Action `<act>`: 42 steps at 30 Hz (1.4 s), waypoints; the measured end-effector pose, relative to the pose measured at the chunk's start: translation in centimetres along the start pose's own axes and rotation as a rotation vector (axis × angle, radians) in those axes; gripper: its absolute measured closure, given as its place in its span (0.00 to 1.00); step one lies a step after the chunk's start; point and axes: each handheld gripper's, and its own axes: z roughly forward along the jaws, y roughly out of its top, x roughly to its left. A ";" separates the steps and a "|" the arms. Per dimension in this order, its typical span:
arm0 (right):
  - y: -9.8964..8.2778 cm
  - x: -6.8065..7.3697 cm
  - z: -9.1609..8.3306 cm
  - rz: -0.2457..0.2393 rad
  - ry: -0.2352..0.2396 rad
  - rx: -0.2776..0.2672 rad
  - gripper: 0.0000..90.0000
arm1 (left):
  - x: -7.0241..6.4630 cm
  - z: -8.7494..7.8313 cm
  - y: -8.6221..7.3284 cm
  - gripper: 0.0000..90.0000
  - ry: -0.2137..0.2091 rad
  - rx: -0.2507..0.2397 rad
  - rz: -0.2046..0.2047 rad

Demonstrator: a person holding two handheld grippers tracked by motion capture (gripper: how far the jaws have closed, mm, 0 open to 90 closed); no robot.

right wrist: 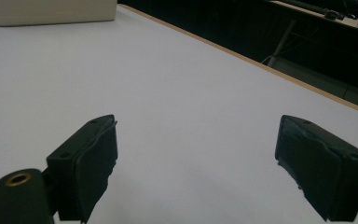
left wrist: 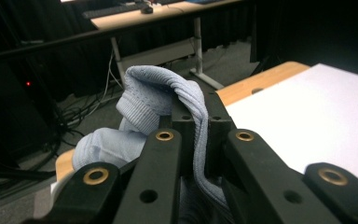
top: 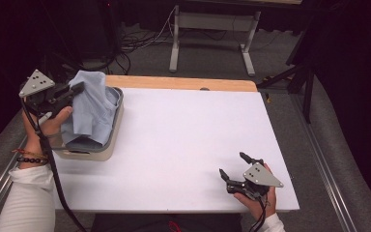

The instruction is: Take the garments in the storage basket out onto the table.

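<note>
Left gripper (top: 77, 89), raised over the far left corner of the basket (top: 110, 142), its jaws clamped on a fold of the light blue cloth (top: 92, 108). In the left gripper view the pinched fold (left wrist: 186, 100) arches over the jaw tips and runs down between the two closed jaws. The rest of the cloth hangs from the grip and drapes into the basket, bunched against the basket's near wall and reaching above its rim. The basket, cream-coloured, sits at the left edge of the white table (top: 188, 140). Right gripper (top: 233, 165), well apart from the basket at the table's near right, jaws spread wide with nothing between them; its own view shows bare tabletop between the two pads (right wrist: 93, 158).
</note>
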 end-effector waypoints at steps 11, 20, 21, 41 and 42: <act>0.0 0.0 0.0 0.003 0.000 -0.001 0.15 | -0.5 -0.9 2.8 0.96 -0.004 -0.041 0.022; 0.0 -0.1 0.0 0.007 0.001 0.000 0.15 | -1.9 -1.2 5.9 0.96 -0.036 -0.082 0.043; 0.0 -0.1 0.0 0.009 0.002 0.001 0.15 | -2.1 -1.2 6.1 0.96 -0.044 -0.086 0.042; 0.0 -0.3 -0.3 0.013 -0.001 -0.005 0.15 | -8.6 1.0 9.5 0.96 -0.212 -0.127 0.088; 0.0 -0.3 -0.3 0.012 -0.002 -0.006 0.15 | -9.1 1.1 9.7 0.96 -0.223 -0.127 0.090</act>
